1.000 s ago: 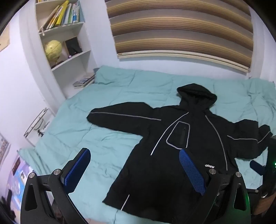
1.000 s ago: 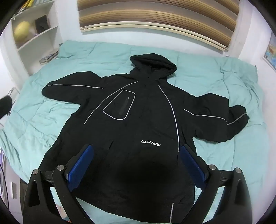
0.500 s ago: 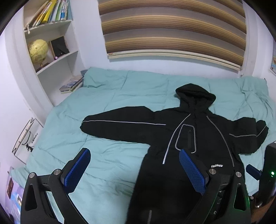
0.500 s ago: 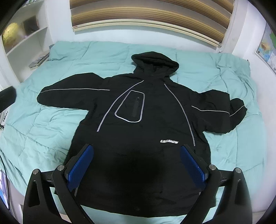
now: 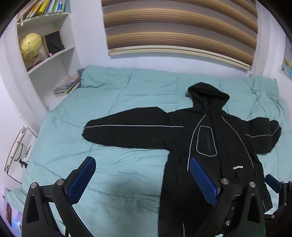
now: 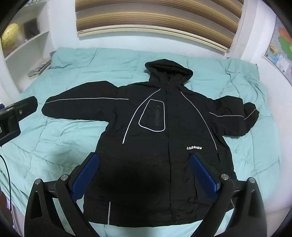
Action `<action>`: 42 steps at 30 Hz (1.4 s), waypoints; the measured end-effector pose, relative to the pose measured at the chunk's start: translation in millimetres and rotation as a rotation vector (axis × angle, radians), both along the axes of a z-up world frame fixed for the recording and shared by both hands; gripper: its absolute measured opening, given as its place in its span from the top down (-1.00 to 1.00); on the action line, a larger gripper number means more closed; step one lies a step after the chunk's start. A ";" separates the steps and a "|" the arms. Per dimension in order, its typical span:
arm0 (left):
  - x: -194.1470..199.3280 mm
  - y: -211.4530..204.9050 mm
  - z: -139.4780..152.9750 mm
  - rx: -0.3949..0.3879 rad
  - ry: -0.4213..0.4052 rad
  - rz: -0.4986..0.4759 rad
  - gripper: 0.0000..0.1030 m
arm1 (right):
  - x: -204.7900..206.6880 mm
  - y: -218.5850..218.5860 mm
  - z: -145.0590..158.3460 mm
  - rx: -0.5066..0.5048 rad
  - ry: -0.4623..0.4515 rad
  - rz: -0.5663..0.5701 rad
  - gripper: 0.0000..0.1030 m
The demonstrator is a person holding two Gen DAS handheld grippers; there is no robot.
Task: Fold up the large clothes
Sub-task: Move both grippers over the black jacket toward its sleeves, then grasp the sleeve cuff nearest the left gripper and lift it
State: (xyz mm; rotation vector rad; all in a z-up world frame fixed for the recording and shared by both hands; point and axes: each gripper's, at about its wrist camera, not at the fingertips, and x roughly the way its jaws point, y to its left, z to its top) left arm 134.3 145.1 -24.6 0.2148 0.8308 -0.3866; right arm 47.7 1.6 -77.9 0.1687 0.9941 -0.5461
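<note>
Though dimly seen, black jacket point(image 6: 164, 138) apparently unfolded

Both wrist cameras looked down from above the foot of the teal quilted bed point(image 5: 127, 102), facing the striped window blind point(image 6: 158, 16). The left view stood off to the left side; the right sat centred over the black hooded jacket point(image 6: 164, 145). Both shared jacket, bed and blind.
</note>
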 end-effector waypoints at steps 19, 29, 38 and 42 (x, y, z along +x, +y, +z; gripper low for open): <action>62.8 37.7 -36.4 -0.117 0.135 0.013 -0.98 | 45.2 10.7 -3.0 0.015 0.005 -0.028 -0.95; 89.3 45.7 -46.0 -0.115 0.164 0.068 -0.99 | 76.8 12.9 -13.4 0.032 0.021 0.013 -0.95; 105.8 39.5 -62.9 -0.092 0.220 0.080 -0.99 | 94.9 4.7 -29.1 0.073 0.058 0.008 -0.95; 113.8 38.7 -70.7 -0.086 0.243 0.083 -0.99 | 99.0 1.2 -34.3 0.100 0.056 0.023 -0.95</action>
